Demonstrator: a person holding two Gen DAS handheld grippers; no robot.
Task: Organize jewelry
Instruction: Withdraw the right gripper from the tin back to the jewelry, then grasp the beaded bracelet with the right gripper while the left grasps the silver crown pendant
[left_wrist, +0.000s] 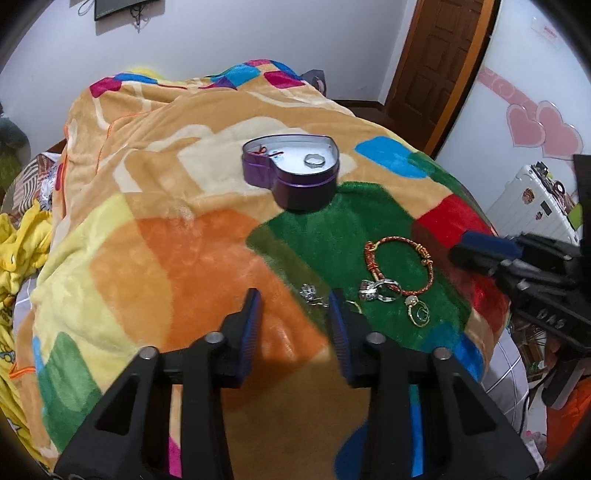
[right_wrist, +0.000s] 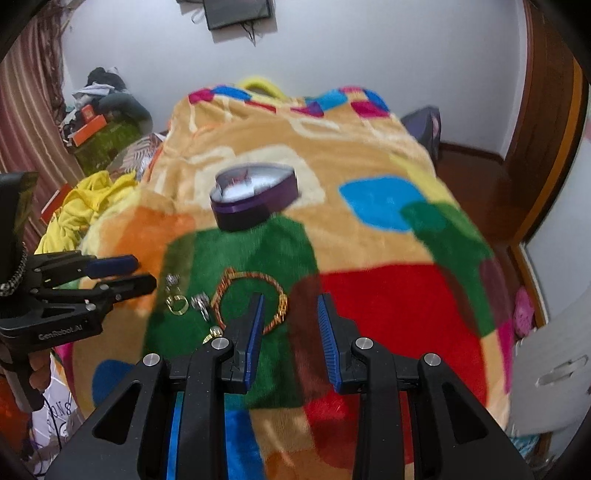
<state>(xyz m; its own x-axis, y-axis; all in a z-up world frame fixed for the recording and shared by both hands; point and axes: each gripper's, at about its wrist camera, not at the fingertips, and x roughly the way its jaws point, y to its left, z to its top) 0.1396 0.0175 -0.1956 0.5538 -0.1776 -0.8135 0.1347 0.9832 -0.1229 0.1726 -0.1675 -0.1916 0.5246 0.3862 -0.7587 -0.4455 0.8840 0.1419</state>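
A purple heart-shaped tin (left_wrist: 291, 173) stands open on the blanket, with a silver ring (left_wrist: 315, 160) and a red thread piece (left_wrist: 262, 151) inside; it also shows in the right wrist view (right_wrist: 255, 203). On the green patch lie a red-gold bracelet (left_wrist: 399, 266), a stone ring (left_wrist: 378, 290), a gold pendant (left_wrist: 419, 314) and a small silver piece (left_wrist: 308, 292). My left gripper (left_wrist: 295, 299) is open and empty, just short of the silver piece. My right gripper (right_wrist: 290, 302) is open and empty above the bracelet (right_wrist: 251, 302).
The colourful fleece blanket (left_wrist: 184, 240) covers a bed. Yellow clothes (right_wrist: 85, 206) lie at its left side. A wooden door (left_wrist: 436, 55) and a white suitcase (left_wrist: 532, 206) stand to the right.
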